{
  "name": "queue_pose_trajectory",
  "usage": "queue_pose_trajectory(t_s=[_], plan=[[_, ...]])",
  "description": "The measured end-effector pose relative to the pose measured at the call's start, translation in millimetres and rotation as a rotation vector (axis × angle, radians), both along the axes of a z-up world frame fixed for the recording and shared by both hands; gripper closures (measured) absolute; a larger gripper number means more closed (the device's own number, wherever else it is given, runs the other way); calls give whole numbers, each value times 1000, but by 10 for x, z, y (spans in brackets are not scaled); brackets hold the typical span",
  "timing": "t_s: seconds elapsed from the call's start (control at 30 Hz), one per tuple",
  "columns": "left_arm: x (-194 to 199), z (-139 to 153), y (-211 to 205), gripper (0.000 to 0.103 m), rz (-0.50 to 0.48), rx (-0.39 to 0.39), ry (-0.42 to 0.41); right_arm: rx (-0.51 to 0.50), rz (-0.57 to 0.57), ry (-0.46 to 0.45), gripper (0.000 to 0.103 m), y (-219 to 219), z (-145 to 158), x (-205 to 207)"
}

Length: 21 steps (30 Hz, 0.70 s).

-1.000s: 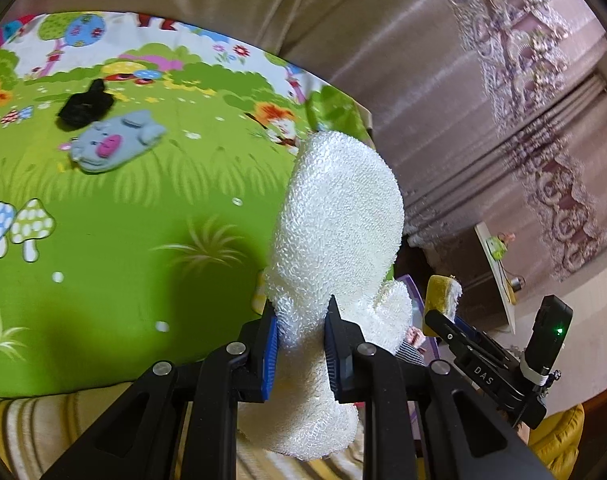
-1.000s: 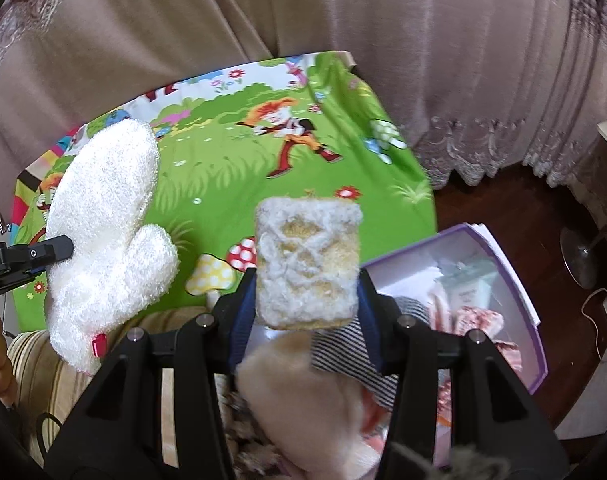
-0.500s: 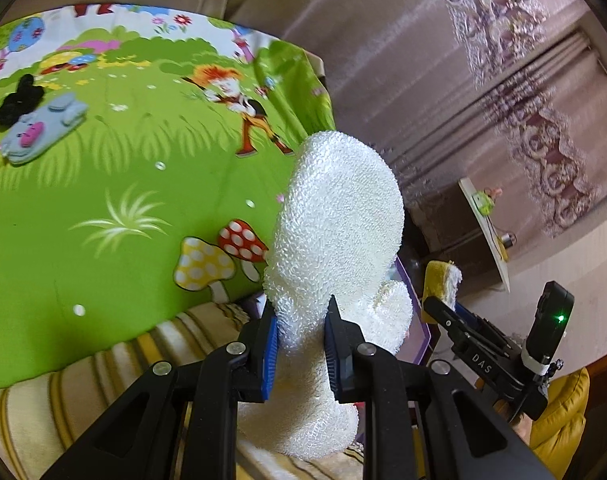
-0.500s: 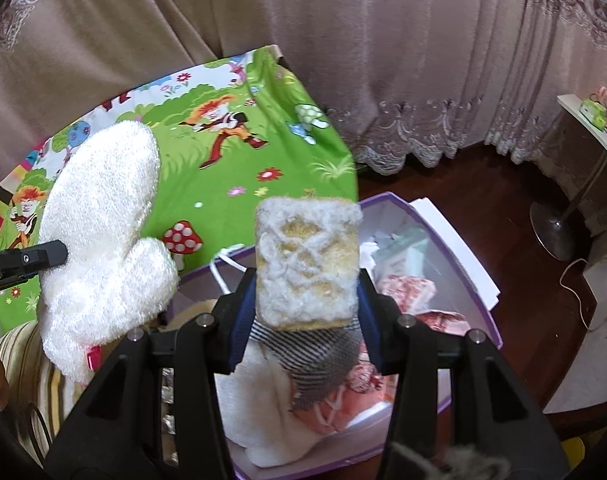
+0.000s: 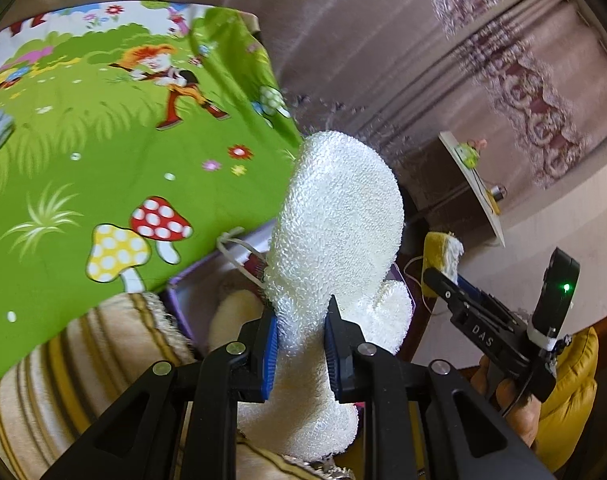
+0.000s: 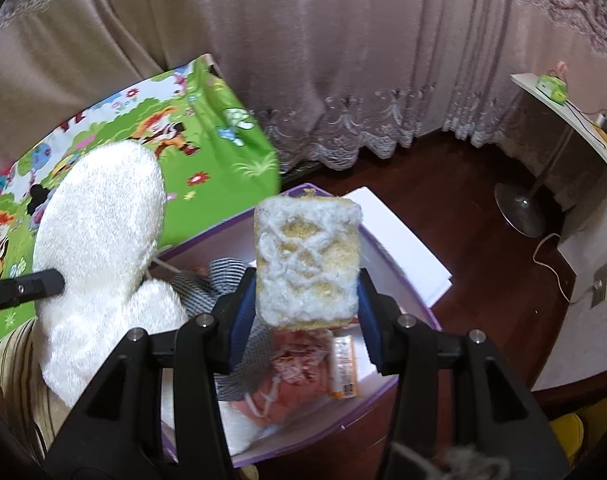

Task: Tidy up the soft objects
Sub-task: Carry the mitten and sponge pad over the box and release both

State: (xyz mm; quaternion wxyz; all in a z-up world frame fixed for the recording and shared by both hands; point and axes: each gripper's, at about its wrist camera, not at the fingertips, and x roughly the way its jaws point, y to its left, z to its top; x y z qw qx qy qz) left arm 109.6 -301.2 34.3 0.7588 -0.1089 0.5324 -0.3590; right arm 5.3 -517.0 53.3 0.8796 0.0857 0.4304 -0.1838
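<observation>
My left gripper [image 5: 301, 342] is shut on a white fluffy mitten [image 5: 335, 224], held upright in the air; the mitten also shows in the right wrist view [image 6: 99, 248]. My right gripper [image 6: 305, 312] is shut on a yellow sponge with a white woolly face [image 6: 307, 262], held above a purple-edged storage box [image 6: 403, 384]. The box holds a striped cloth [image 6: 219, 284], pink items [image 6: 291, 368] and a cream plush [image 6: 239, 420]. The sponge [image 5: 441, 252] and the right gripper's body show at the right of the left wrist view.
A green cartoon play mat [image 5: 103, 152] covers the surface left of the box. A striped beige cushion [image 5: 83, 368] lies below it. Curtains [image 6: 323, 52] hang behind. A fan base [image 6: 521, 208] and white shelf [image 6: 575, 120] stand on the dark wood floor.
Both grippers have swung right, away from the mat, with their objects still held. The box now lies below the sponge and beside the mitten.
</observation>
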Motion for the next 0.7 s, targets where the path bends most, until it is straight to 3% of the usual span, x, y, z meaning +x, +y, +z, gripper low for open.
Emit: queue_pose_trajectory(t_s=[0.2, 0.37, 0.5, 0.7], plan=[[-96, -20, -251, 80, -61, 7, 2, 5, -51, 3, 51, -187, -17, -80], [-157, -78, -384, 60, -119, -13, 37, 17, -64, 12, 46, -223, -19, -86], [-139, -89, -309, 59, -94, -4, 43, 33, -59, 22, 39, -214, -76, -84], [-64, -68, -187, 50, -21, 1, 29, 37, -57, 26, 34, -190, -87, -64]])
